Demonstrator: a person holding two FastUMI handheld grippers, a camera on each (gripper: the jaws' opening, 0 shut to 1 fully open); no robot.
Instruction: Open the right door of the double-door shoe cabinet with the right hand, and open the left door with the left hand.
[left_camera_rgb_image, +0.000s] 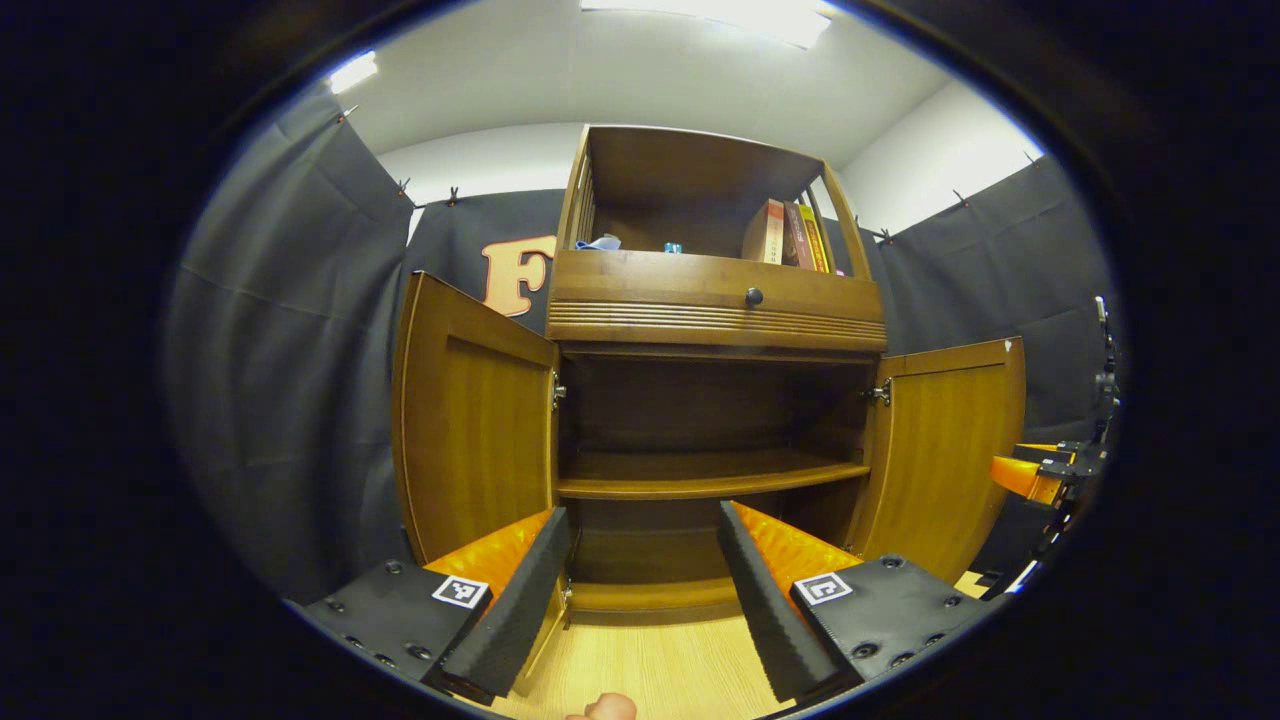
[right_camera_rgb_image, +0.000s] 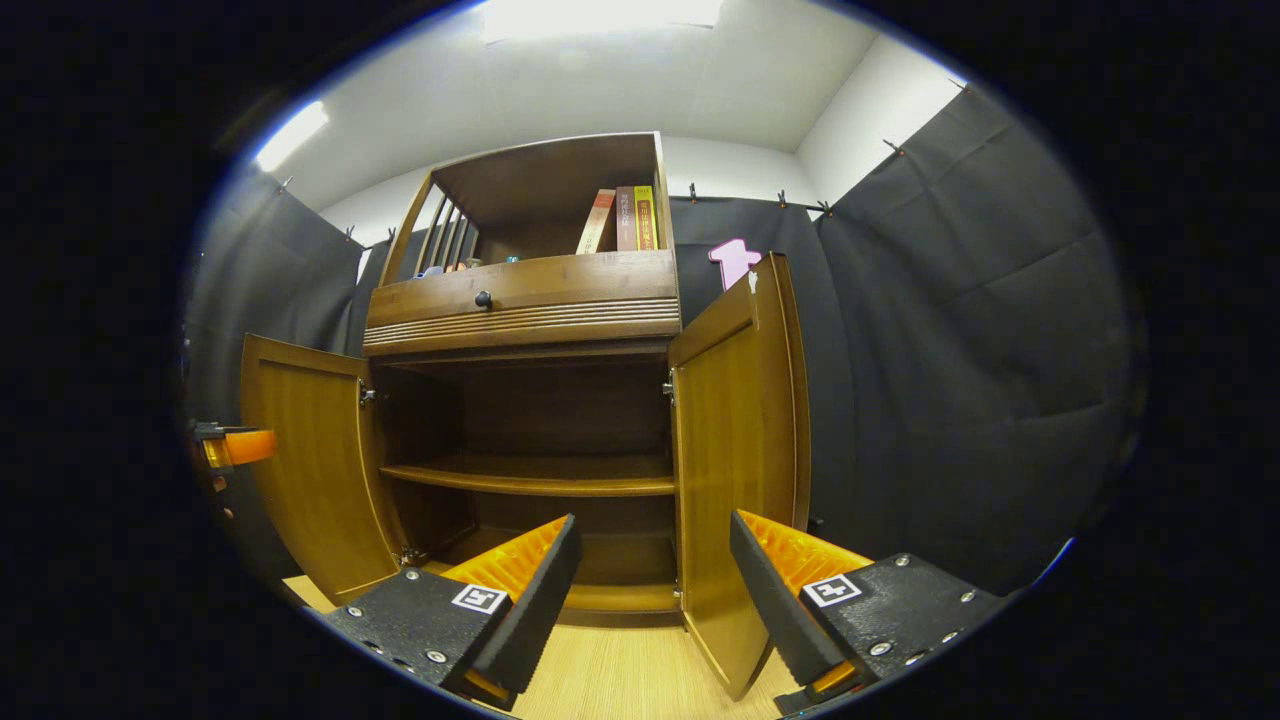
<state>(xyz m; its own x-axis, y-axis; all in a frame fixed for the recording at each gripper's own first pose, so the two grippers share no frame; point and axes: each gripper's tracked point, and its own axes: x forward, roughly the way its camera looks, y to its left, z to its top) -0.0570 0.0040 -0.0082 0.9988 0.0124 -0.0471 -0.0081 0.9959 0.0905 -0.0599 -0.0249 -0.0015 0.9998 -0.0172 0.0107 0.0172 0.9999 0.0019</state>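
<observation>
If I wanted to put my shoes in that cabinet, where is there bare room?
Between the open left door and right door, the middle shelf is bare, and so is the space under it. The top shelf is crowded on the right by books.

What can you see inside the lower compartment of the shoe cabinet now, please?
With the left door and right door swung open, the lower compartment holds one bare wooden shelf and nothing on it. The floor beneath is partly hidden by the left gripper.
</observation>
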